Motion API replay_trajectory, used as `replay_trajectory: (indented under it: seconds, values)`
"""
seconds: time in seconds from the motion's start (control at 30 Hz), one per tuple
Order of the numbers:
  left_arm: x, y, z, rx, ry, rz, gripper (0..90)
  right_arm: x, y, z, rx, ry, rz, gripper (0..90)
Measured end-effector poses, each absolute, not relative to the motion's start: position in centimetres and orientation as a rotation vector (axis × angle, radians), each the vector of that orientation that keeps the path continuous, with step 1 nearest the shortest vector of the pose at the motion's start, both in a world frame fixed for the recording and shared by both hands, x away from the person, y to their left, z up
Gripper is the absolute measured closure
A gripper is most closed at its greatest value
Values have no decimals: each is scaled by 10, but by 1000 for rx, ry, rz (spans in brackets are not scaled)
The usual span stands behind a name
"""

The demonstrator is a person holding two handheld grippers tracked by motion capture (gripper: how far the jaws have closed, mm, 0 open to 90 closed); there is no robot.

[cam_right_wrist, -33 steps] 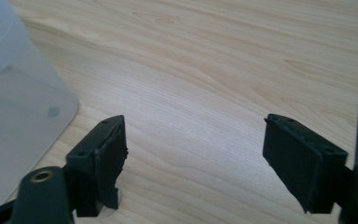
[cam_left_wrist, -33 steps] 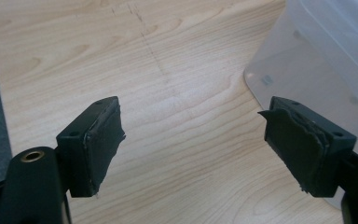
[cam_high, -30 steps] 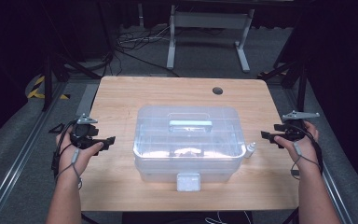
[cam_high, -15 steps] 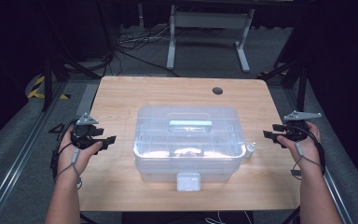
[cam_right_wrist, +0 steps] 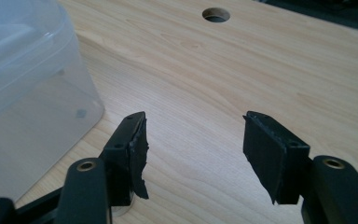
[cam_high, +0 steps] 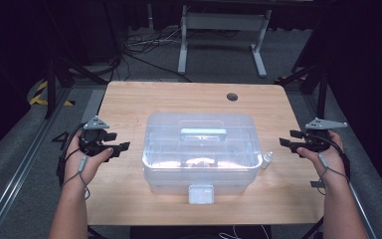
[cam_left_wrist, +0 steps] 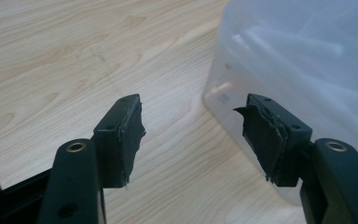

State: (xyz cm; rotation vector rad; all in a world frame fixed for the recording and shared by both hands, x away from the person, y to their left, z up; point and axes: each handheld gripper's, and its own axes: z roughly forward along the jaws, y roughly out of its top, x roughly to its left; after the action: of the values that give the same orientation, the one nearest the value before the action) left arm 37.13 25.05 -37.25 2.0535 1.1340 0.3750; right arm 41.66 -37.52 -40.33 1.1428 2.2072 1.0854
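Clear plastic storage box (cam_high: 200, 152) sits lid-on at the middle of the wooden desk (cam_high: 129, 102), nearer the person's edge; a pale handle (cam_high: 203, 132) lies flat on the lid and a white latch (cam_high: 201, 193) hangs on the near wall. Contents are blurred through the plastic. A small white bottle (cam_high: 267, 160) stands just beside the box's right end. Left tool (cam_high: 121, 147) hovers near the box's left end, not touching; in the left gripper view the box wall (cam_left_wrist: 303, 60) lies ahead to the right of the jaws, which are released with only bare desk between them and have just been opening slightly. Right tool (cam_high: 284, 143) is held off the box's right end, apart from it; its jaws are likewise released over bare wood and have just been opening. A round cable hole (cam_high: 232, 96) lies in the far right of the desk.
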Motion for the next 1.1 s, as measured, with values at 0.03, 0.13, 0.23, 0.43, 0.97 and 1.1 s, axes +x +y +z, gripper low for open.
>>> replay_trajectory:
  seconds: [0.03, 0.13, 0.23, 0.43, 0.97, 1.1]
  values:
    - [371, 250, -369, 2053, 1127, 378, 383, 415, -374, -401, 1133, 2206, 1081, 409]
    - [369, 247, -362, 2055, 1113, 387, 385, 413, -372, -398, 1108, 2217, 1100, 429]
    - [366, 243, -351, 2054, 1079, 402, 388, 410, -371, -395, 1112, 2254, 1072, 481]
    - [361, 232, -332, 2057, 995, 408, 389, 407, -375, -394, 1158, 2245, 1091, 521]
    - [368, 185, -295, 2120, 740, 338, 389, 403, -376, -390, 1217, 2241, 1078, 497]
    - [371, 175, -292, 2119, 675, 311, 432, 402, -377, -388, 1228, 2241, 1092, 497]
